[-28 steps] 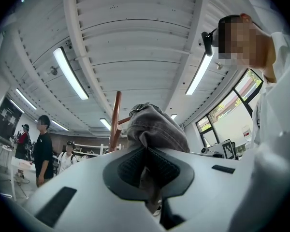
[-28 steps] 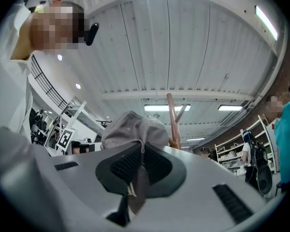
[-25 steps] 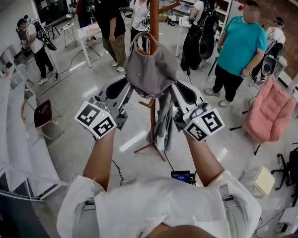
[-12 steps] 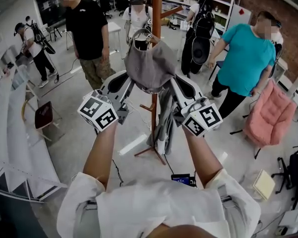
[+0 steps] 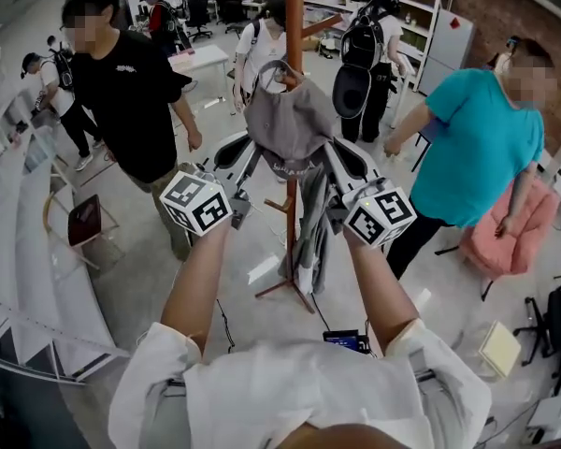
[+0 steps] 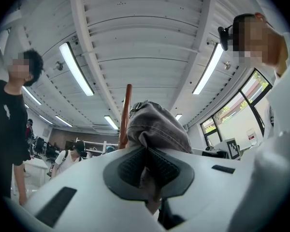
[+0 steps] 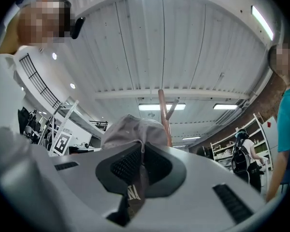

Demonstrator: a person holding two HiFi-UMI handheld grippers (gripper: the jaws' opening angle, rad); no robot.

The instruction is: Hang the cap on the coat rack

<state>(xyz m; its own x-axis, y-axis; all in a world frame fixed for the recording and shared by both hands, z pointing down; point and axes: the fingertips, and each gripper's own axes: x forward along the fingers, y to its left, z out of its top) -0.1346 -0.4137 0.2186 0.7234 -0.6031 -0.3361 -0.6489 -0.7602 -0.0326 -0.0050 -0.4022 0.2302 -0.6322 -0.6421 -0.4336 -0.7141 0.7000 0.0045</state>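
Observation:
The grey cap hangs between both grippers, right against the brown pole of the coat rack. My left gripper is shut on the cap's left edge, and my right gripper is shut on its right edge. In the left gripper view the cap bulges above the jaws with the coat rack pole behind it. The right gripper view shows the cap pinched at the jaws, the coat rack pole just behind. A dark garment hangs lower on the rack.
Several people stand round the rack: one in black at the left, one in teal at the right, others behind. A pink chair is at the far right and a small stool at the left. A white counter runs along the left.
Both grippers have lifted the cap slightly higher along the pole. The person in black has walked nearer at the left, and the person in teal has stepped closer at the right.

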